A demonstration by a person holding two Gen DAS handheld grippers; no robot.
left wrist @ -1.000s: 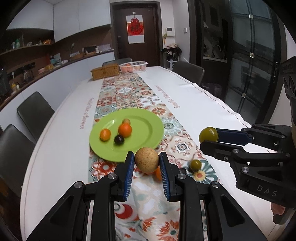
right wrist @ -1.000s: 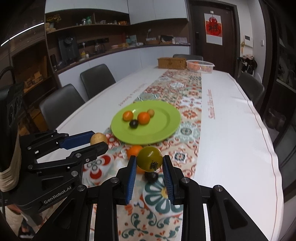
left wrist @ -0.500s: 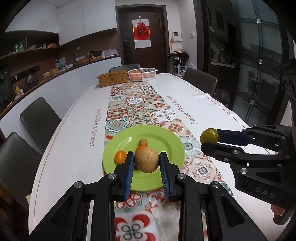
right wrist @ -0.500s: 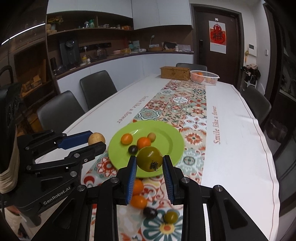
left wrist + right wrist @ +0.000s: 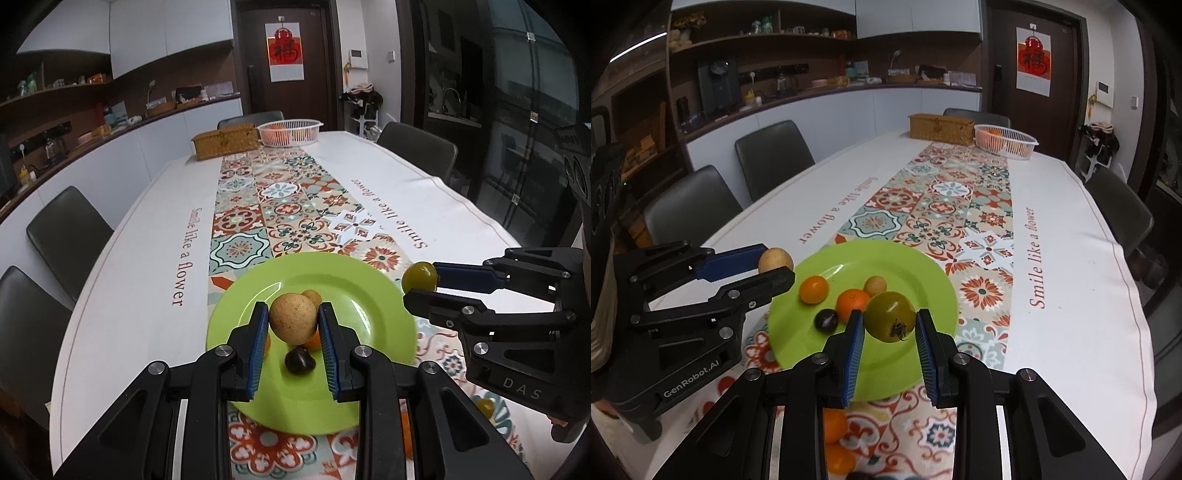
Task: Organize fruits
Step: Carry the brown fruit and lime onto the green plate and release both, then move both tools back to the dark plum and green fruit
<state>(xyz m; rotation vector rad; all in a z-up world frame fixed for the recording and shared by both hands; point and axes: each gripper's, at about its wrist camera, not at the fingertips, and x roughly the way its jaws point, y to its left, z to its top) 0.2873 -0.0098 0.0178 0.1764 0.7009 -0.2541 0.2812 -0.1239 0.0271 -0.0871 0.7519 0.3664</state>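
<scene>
My left gripper (image 5: 293,325) is shut on a round tan fruit (image 5: 293,322), held above the near part of the green plate (image 5: 373,317). My right gripper (image 5: 890,326) is shut on an olive-green tomato (image 5: 890,320) over the plate (image 5: 923,280). On the plate lie two oranges (image 5: 813,289), a dark plum (image 5: 826,320) and a small tan fruit (image 5: 875,285). Each gripper shows in the other's view: the right gripper (image 5: 421,286) at the plate's right rim, the left gripper (image 5: 775,267) at its left rim. Loose oranges (image 5: 833,424) lie on the runner near me.
The plate sits on a patterned runner (image 5: 280,206) down a long white-clothed table (image 5: 147,266). A wicker box (image 5: 225,146) and a white basket (image 5: 290,132) of fruit stand at the far end. Dark chairs (image 5: 68,236) line both sides.
Both grippers have moved forward over the table with their fruits, from above the loose fruit on the runner to above the green plate. Neither grip has changed.
</scene>
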